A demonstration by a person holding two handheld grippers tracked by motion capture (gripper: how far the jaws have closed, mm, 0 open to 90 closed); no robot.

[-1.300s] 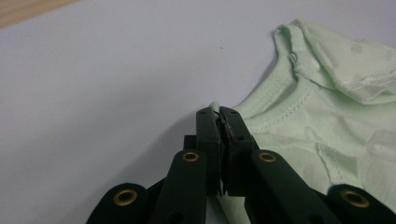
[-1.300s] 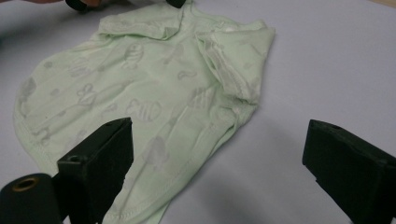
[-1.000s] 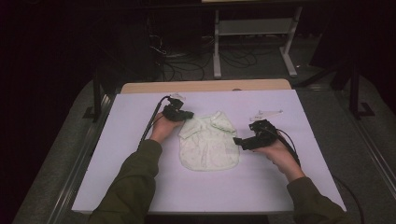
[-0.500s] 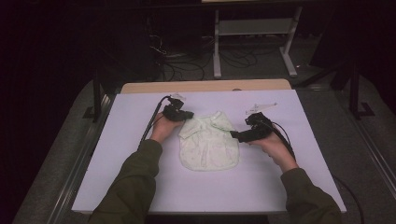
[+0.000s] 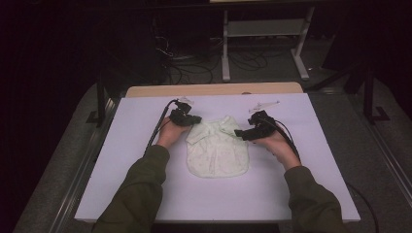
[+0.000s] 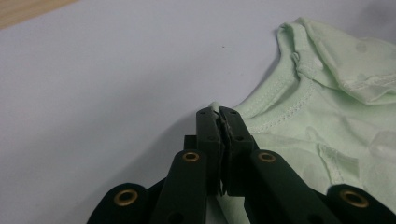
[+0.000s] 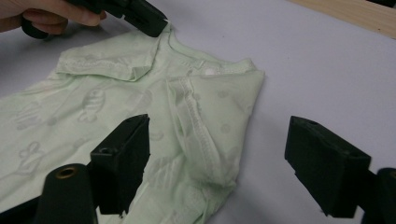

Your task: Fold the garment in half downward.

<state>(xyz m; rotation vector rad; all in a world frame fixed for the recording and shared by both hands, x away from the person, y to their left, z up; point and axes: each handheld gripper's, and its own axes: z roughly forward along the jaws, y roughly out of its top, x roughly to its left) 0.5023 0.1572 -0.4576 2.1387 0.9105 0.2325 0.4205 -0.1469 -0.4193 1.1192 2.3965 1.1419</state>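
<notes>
A pale green baby shirt with faint printed figures lies flat mid-surface, sleeves folded inward. The left gripper stays clamped on its shoulder edge; the right gripper has slid in toward the folded sleeve, jaws closing but not yet gripping.

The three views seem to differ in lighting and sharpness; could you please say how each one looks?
High view: the white table is brightly lit, the surroundings nearly black, the shirt pale and soft in detail. Left gripper view: the black jaws are dark and a little soft, the stitching beyond them crisp. Right gripper view: even light, the shirt's print clear, the near jaws slightly blurred.
</notes>
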